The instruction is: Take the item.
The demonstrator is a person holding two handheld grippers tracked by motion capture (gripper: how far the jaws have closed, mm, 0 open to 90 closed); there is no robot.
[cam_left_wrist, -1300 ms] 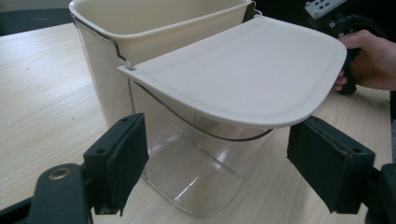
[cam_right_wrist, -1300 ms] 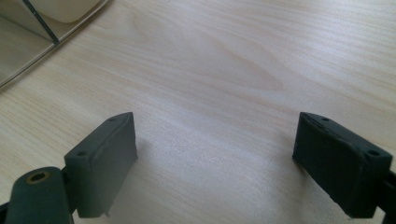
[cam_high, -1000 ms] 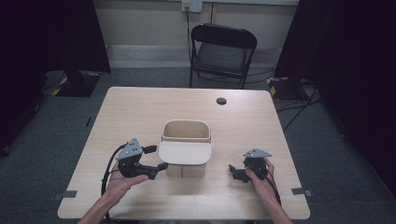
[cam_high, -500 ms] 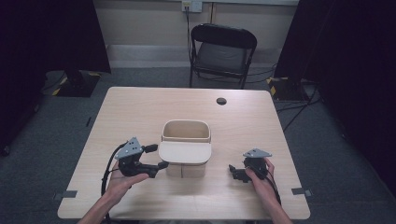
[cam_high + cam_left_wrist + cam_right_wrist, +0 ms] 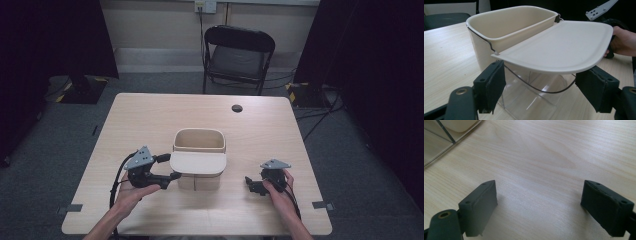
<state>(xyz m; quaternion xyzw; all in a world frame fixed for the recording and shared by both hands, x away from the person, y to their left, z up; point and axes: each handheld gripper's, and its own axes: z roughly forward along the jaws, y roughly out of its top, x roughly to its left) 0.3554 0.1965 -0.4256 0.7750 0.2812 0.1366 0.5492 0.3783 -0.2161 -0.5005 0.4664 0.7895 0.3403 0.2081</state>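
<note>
**Bin lid waits between open tongs**

Bin (image 5: pixel 199 150) stands mid-table (image 5: pixel 150 110), just ahead of the left tongs (image 5: pixel 172 176). Its cream lid (image 5: pixel 564 45) is swung out flat toward the person, above the clear lower part (image 5: pixel 534 97). The left tongs gape wide, holding nothing; in the left gripper view the lid's edge hangs just above and between the jaws, and whether they touch it is unclear. The right tongs (image 5: pixel 248 183) rest on bare wood off to the bin's right, also wide open and empty. The step looks like gripping the lid. Do it well by raising the jaws level with the rim, closing squarely on the edge, and steadying the bin with the right tongs so it does not slide.
</note>
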